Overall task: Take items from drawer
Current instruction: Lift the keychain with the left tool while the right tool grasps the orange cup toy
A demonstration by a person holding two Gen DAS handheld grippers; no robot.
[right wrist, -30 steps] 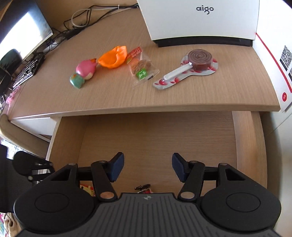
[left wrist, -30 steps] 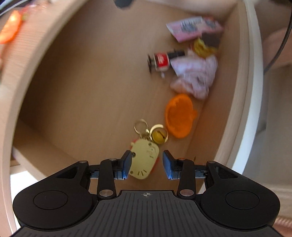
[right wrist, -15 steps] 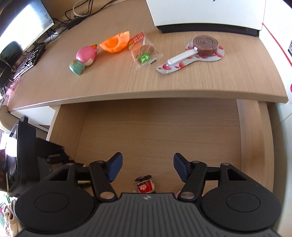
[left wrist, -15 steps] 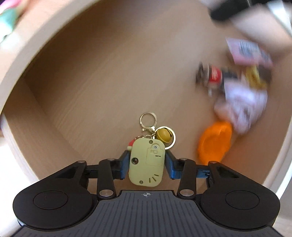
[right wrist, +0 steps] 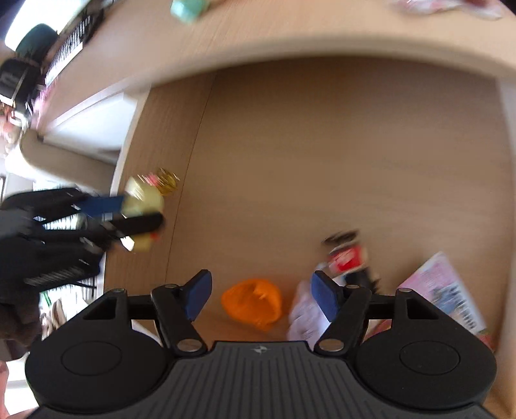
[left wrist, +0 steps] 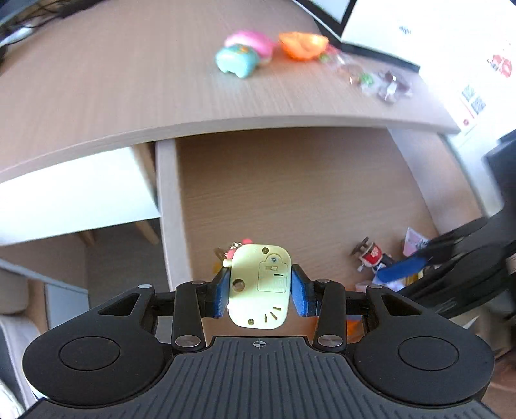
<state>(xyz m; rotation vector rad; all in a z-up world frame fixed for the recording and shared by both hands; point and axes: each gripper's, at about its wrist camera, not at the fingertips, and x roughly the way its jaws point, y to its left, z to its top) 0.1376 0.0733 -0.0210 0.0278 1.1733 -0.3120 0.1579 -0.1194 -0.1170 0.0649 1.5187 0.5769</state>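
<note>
My left gripper (left wrist: 260,290) is shut on a pale yellow keychain toy (left wrist: 258,287), held above the open drawer (left wrist: 290,193) near its left wall; gold rings hang behind it. The right wrist view, blurred, shows that same toy (right wrist: 142,199) in the left gripper (right wrist: 106,209). My right gripper (right wrist: 259,295) is open over the drawer's front part, with an orange cup (right wrist: 253,304) lying between its fingers on the drawer floor. A small red-and-black figure (right wrist: 346,258), a pale crumpled wrapper (right wrist: 303,312) and a pink packet (right wrist: 445,290) lie to the right.
The desk top (left wrist: 129,80) above the drawer carries a teal-and-pink toy (left wrist: 238,58), an orange cup (left wrist: 303,45) and clear snack packets (left wrist: 371,77). A white box (left wrist: 419,29) stands at the back right. The right gripper (left wrist: 451,267) reaches in from the right.
My left gripper closed on the yellow keychain toy and lifted it up and back toward the drawer's left side. My right gripper dropped down into the drawer over the orange cup.
</note>
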